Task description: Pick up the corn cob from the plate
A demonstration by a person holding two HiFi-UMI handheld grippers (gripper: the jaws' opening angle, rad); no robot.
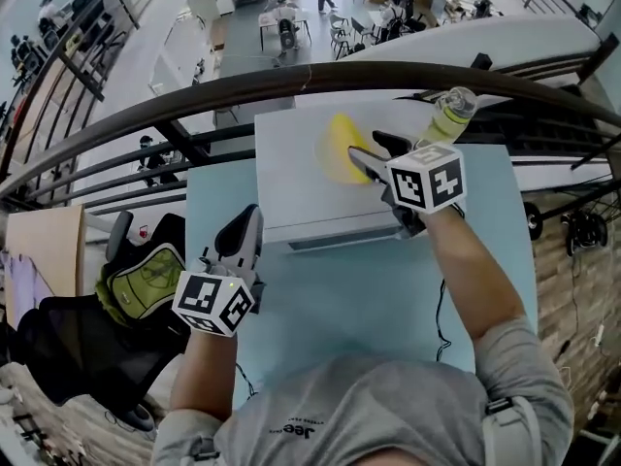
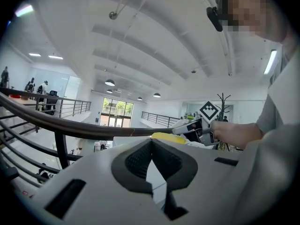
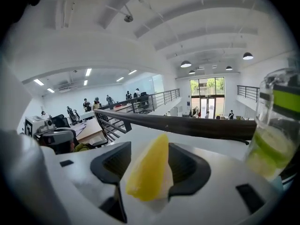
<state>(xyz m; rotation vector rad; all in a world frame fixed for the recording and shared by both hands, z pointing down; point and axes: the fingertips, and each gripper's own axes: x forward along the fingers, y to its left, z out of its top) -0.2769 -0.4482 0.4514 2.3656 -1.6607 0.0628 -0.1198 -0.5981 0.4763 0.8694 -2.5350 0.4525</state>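
The yellow corn cob point(image 1: 340, 149) lies on a pale plate point(image 1: 320, 153) on top of a white box point(image 1: 291, 197). My right gripper point(image 1: 371, 151) reaches it from the right. In the right gripper view the corn cob point(image 3: 147, 170) sits between the dark pads point(image 3: 110, 165), with the jaws apart and not pressing on it; a bit of the plate point(image 3: 169, 184) shows under it. My left gripper point(image 1: 249, 216) rests at the box's near edge, well left of the cob. Its pads point(image 2: 136, 161) meet at the tips with nothing between them.
A clear bottle with a green label point(image 1: 451, 115) stands just right of the cob, close to my right gripper. The box sits on a light blue table point(image 1: 369, 294). A dark curved railing point(image 1: 291, 85) runs right behind it. A chair with a green bag point(image 1: 146, 275) stands at the left.
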